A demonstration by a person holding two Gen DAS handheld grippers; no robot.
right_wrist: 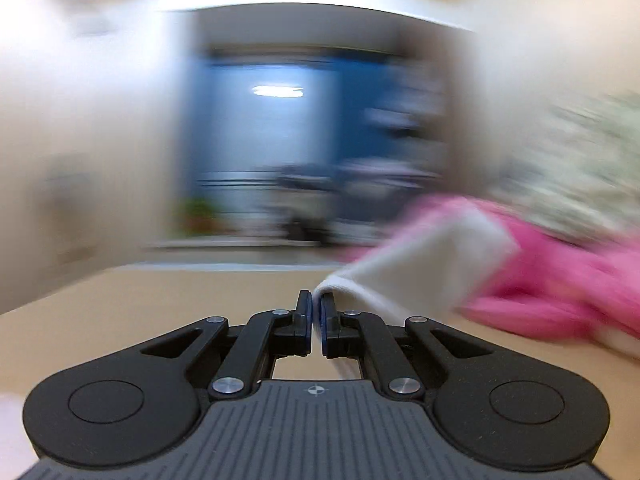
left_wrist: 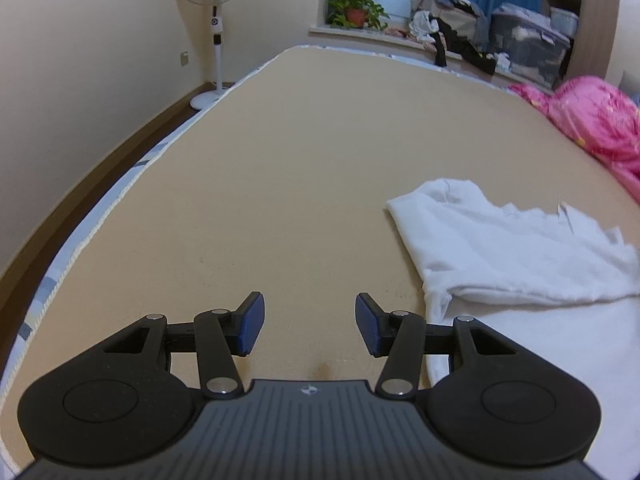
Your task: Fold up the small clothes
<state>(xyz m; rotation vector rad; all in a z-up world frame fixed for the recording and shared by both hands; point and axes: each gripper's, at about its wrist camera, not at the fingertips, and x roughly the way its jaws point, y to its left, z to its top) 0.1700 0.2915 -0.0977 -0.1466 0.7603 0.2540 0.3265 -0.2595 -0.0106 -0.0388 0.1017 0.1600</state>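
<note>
Pinching a folded edge of the white soft-knit garment, the right gripper has its blue pads all but touching with cloth between; likely lifting that edge to carry it over for a fold. Left gripper hovers about half open, nothing between the pads, over bare beige bed surface, just beside the garment's near corner, probably waiting to pin or take a second corner. Garment lies toward the bed's right edge, near the pink quilt. Right view is motion-blurred; garment's far end is cut off.
</note>
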